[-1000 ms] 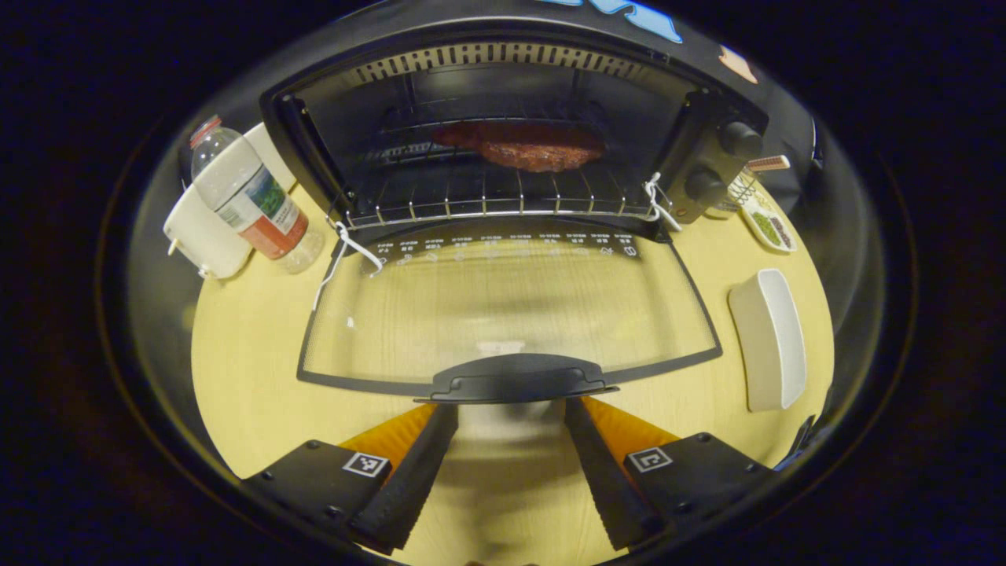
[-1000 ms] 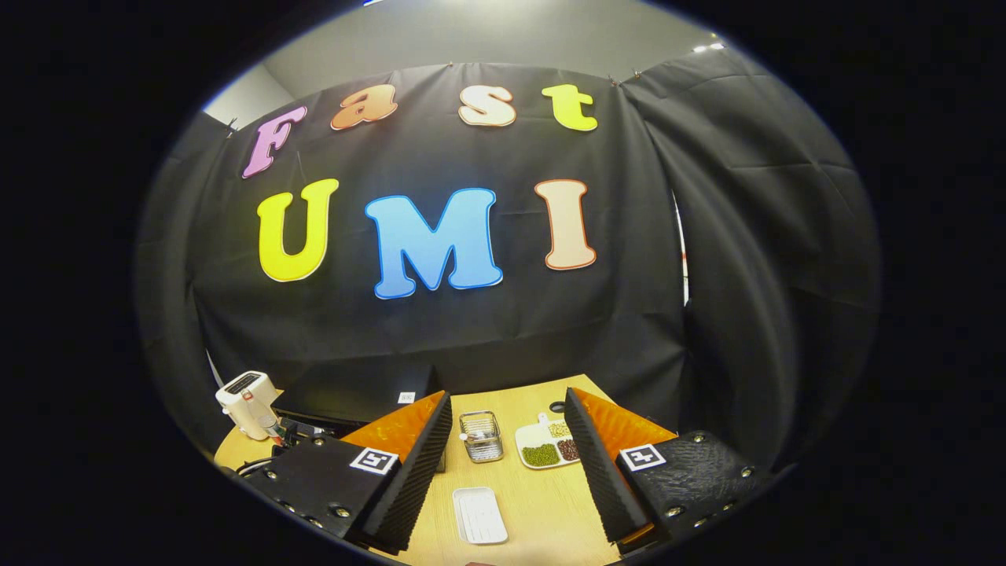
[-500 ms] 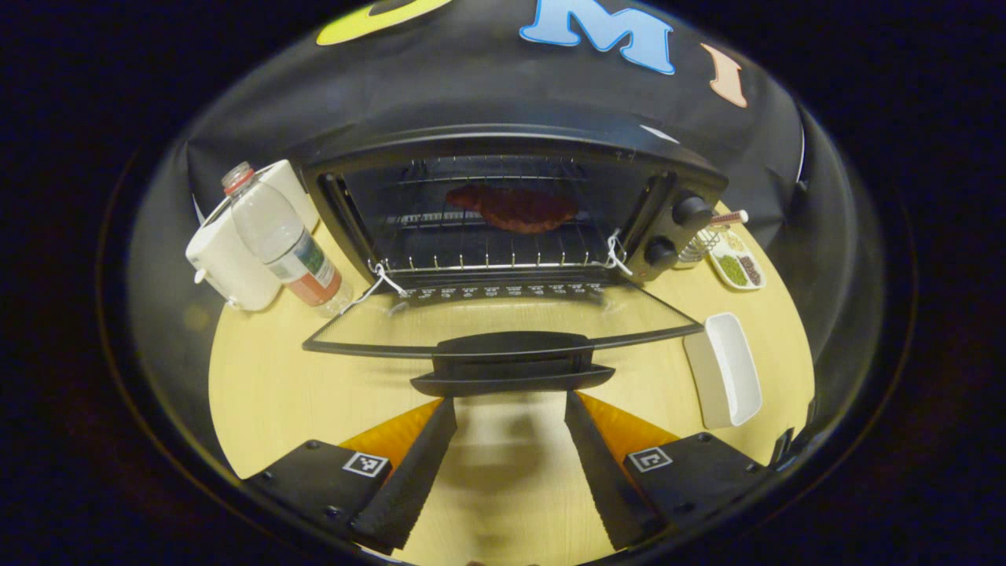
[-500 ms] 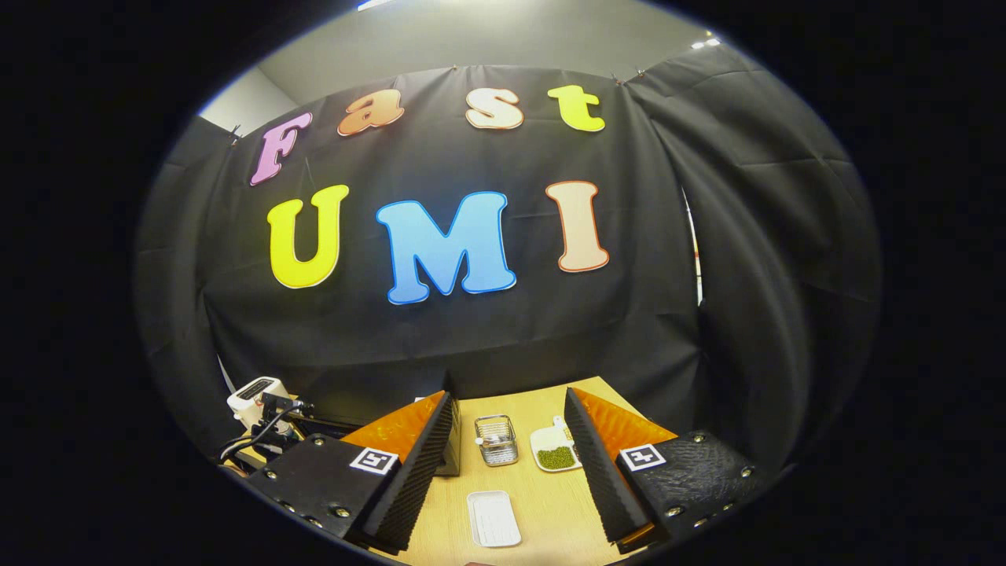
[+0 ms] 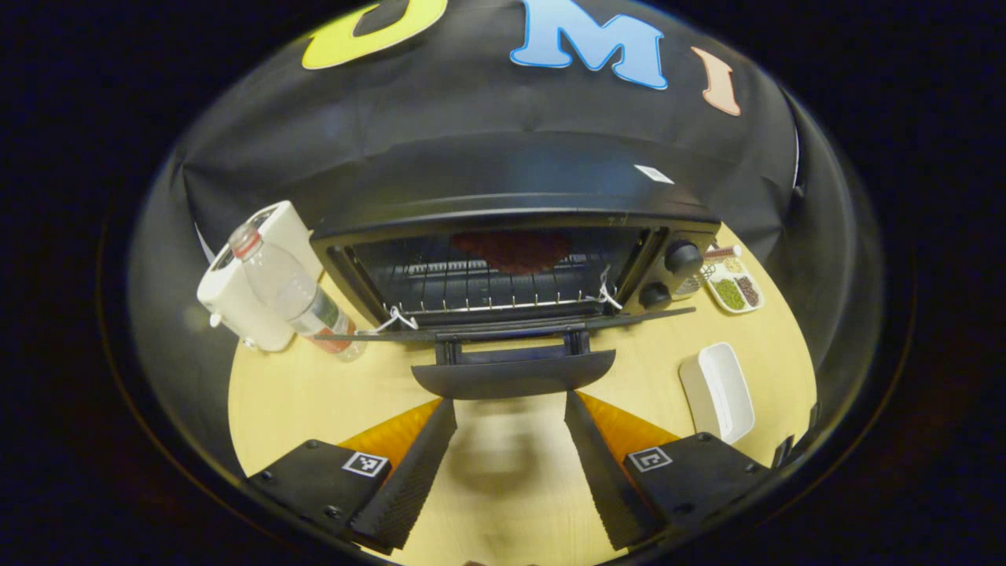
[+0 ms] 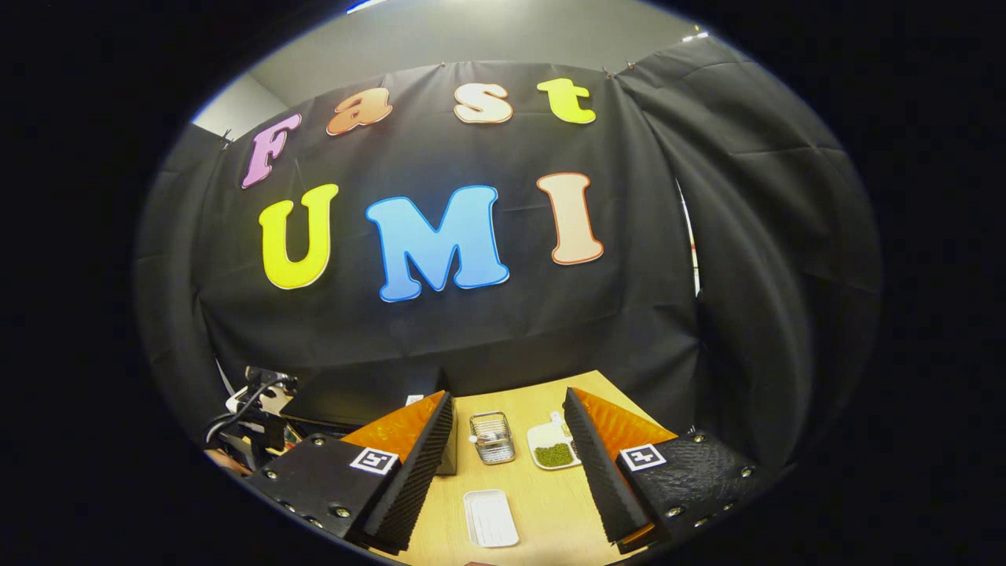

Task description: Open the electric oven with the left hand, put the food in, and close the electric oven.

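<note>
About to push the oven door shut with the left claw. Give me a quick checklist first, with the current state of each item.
1. Food on the rack inside the oven: ok.
2. Door open and lying about level, handle facing the left claw: ok.
3. Left claw open, empty, just short of the handle: ok.
4. Bottle beside the door's left corner, touching or not: cannot tell.
5. White tray clear of the door: ok.
6. Right claw open, empty, held away: ok.
</note>
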The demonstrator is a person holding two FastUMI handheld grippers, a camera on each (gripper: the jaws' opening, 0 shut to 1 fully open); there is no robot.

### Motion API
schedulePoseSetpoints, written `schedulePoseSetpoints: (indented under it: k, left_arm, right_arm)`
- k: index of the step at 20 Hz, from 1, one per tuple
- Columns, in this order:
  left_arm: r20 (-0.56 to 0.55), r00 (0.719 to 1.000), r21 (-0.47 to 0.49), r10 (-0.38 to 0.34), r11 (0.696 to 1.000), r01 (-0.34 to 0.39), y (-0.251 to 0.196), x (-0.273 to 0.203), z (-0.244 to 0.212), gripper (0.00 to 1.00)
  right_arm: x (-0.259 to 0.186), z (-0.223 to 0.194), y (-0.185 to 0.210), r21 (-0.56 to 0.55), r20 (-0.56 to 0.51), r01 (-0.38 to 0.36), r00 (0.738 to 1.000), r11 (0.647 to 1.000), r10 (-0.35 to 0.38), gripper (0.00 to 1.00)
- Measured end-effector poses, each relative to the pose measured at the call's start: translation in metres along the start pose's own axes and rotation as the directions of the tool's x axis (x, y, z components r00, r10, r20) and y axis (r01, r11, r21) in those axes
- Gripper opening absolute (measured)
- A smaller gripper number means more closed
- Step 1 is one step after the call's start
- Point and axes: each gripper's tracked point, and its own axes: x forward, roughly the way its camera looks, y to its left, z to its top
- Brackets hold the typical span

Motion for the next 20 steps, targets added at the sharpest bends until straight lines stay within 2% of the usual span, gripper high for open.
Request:
schedulePoseSetpoints:
  k: [3, 5, 6, 7, 8, 9, 12, 13, 14, 15, 16, 17, 20]
  left_arm:
    - [0.035, 0.999, 0.008, 0.004, 1.000, -0.004, -0.001, -0.009, 0.015, 0.99]
    - [0.115, 0.993, 0.025, -0.001, 1.000, -0.002, -0.009, -0.018, 0.034, 0.95]
    - [0.164, 0.986, 0.042, -0.005, 0.999, -0.002, -0.013, -0.026, 0.045, 0.99]
    - [0.208, 0.978, 0.052, -0.013, 0.999, 0.002, -0.019, -0.037, 0.055, 0.95]
    - [0.252, 0.967, 0.055, -0.022, 0.998, 0.008, -0.025, -0.050, 0.065, 0.95]
    - [0.303, 0.952, 0.058, -0.031, 0.998, 0.014, -0.032, -0.065, 0.076, 0.99]
    - [0.450, 0.893, 0.061, -0.020, 0.998, -0.009, -0.045, -0.119, 0.109, 0.91]
    - [0.492, 0.870, 0.052, -0.008, 0.998, -0.021, -0.048, -0.139, 0.117, 0.95]
    - [0.533, 0.846, 0.038, 0.007, 0.999, -0.033, -0.050, -0.159, 0.125, 0.95]
    - [0.569, 0.822, 0.020, 0.023, 0.999, -0.042, -0.053, -0.182, 0.133, 0.95]
    - [0.602, 0.797, -0.005, 0.048, 0.998, -0.056, -0.053, -0.205, 0.141, 0.91]
    - [0.633, 0.771, -0.032, 0.071, 0.997, -0.065, -0.053, -0.227, 0.146, 0.99]
    - [0.712, 0.695, -0.080, 0.101, 0.995, -0.062, -0.056, -0.293, 0.162, 0.94]
  right_arm:
    - [0.002, -0.001, -0.014, 0.002, -0.003, 0.016, 1.000, 1.000, -0.016, 0.87]
    - [0.006, -0.002, -0.022, -0.006, -0.005, 0.022, 1.000, 1.000, -0.022, 0.87]
    - [0.006, -0.002, -0.026, -0.012, -0.007, 0.022, 1.000, 1.000, -0.022, 0.82]
    - [0.007, -0.002, -0.028, -0.018, -0.008, 0.017, 1.000, 1.000, -0.017, 0.82]
    - [0.009, 0.000, -0.029, -0.023, -0.009, 0.010, 1.000, 1.000, -0.010, 0.87]
    - [0.010, 0.002, -0.031, -0.027, -0.007, -0.001, 1.000, 1.000, 0.001, 0.87]
    - [0.009, 0.023, -0.020, -0.044, 0.025, -0.060, 0.998, 0.997, 0.061, 0.87]
    - [0.008, 0.032, -0.013, -0.052, 0.041, -0.087, 0.995, 0.995, 0.089, 0.87]
    - [0.007, 0.041, -0.006, -0.060, 0.058, -0.115, 0.991, 0.992, 0.119, 0.82]
    - [0.005, 0.050, 0.003, -0.067, 0.073, -0.143, 0.986, 0.987, 0.147, 0.82]
    - [0.003, 0.059, 0.011, -0.074, 0.084, -0.164, 0.982, 0.984, 0.170, 0.87]
    - [0.000, 0.064, 0.017, -0.080, 0.095, -0.182, 0.977, 0.980, 0.189, 0.87]
    - [-0.015, 0.087, 0.036, -0.089, 0.130, -0.203, 0.968, 0.975, 0.214, 0.87]
